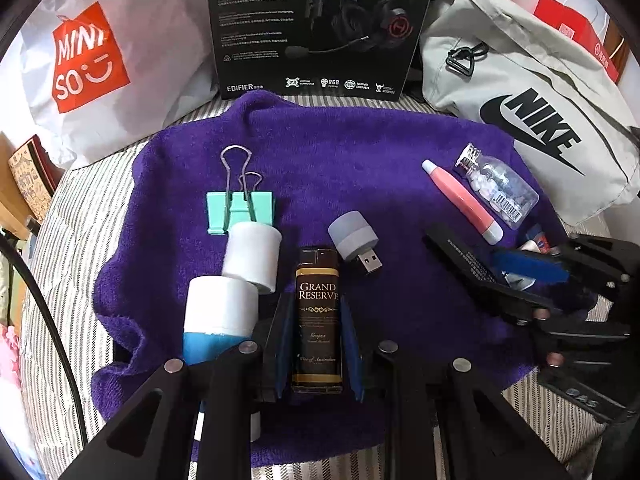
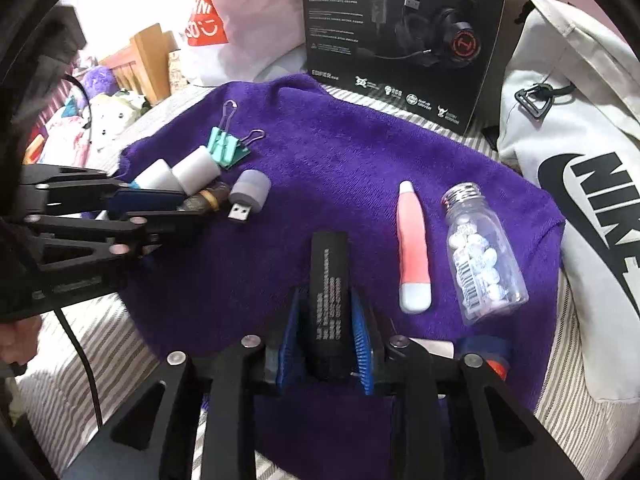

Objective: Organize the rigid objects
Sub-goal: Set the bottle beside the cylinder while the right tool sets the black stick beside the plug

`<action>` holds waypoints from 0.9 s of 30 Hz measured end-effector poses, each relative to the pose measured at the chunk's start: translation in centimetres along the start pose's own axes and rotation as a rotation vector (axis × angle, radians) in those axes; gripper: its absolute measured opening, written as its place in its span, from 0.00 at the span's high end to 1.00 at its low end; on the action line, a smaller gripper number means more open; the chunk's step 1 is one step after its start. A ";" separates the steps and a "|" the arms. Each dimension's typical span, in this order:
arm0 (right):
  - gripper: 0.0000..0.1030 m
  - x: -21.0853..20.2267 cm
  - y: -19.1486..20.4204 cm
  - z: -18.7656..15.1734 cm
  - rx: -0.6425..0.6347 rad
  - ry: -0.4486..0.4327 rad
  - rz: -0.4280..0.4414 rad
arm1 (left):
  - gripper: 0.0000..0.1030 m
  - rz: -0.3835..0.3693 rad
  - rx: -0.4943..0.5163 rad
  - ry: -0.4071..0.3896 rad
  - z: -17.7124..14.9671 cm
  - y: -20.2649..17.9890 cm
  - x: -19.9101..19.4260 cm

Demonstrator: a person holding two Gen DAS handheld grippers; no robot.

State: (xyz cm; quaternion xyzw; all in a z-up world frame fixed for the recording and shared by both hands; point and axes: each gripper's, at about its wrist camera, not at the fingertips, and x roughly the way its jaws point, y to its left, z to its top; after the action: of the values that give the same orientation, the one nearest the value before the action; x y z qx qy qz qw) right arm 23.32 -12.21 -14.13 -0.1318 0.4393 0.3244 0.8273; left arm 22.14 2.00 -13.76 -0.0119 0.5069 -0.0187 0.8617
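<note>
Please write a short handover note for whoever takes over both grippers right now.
Left gripper: shut on the Grand Reserve lighter, low over the purple towel.
Right gripper: jaws around the black stick; whether they still clamp it is unclear.
Lying on the towel: binder clip, two white rolls, USB light, pink pen, pill bottle.
Done: nothing visibly sorted. Left: set both held items down, then arrange the rest.

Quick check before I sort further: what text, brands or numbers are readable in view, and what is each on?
"MINISO": white shopping bag.
"EDIFIER": black headset box; its paragraphs and icon captions are too small to read.
"NIKE": grey bag.
"GRAND RESERVE": dark bottle in the left tool; its lower script is blurred.
Black stick in the right tool: print unreadable.
Clear pill bottle: barcode only, digits unreadable.
</note>
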 end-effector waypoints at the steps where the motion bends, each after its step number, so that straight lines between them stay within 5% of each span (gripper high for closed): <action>1: 0.72 -0.4 -0.1 -0.2 -0.003 -0.011 -0.001 | 0.78 0.002 0.003 0.006 0.0 -0.1 0.2; 4: 0.64 -1.9 -0.4 -0.7 0.010 -0.039 -0.009 | 0.78 0.017 0.013 -0.003 -0.2 -0.4 0.2; 14: 0.64 -5.1 -1.0 -2.3 0.054 -0.065 -0.042 | 0.76 -0.009 -0.008 -0.002 -1.1 -0.2 -0.3; 24: 0.60 -5.7 -1.1 -4.5 0.130 -0.053 -0.070 | 0.45 -0.088 0.004 0.039 -2.0 -1.2 -0.9; 27: 0.57 -5.8 -1.3 -5.0 0.173 -0.072 -0.082 | 0.43 -0.096 -0.004 0.032 -2.5 -1.7 -1.6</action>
State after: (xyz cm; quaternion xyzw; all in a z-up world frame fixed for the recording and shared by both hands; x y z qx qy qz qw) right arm 18.61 -18.17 -12.36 -0.0659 0.4297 0.2558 0.8635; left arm 19.17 0.39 -13.53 -0.0377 0.5196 -0.0593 0.8515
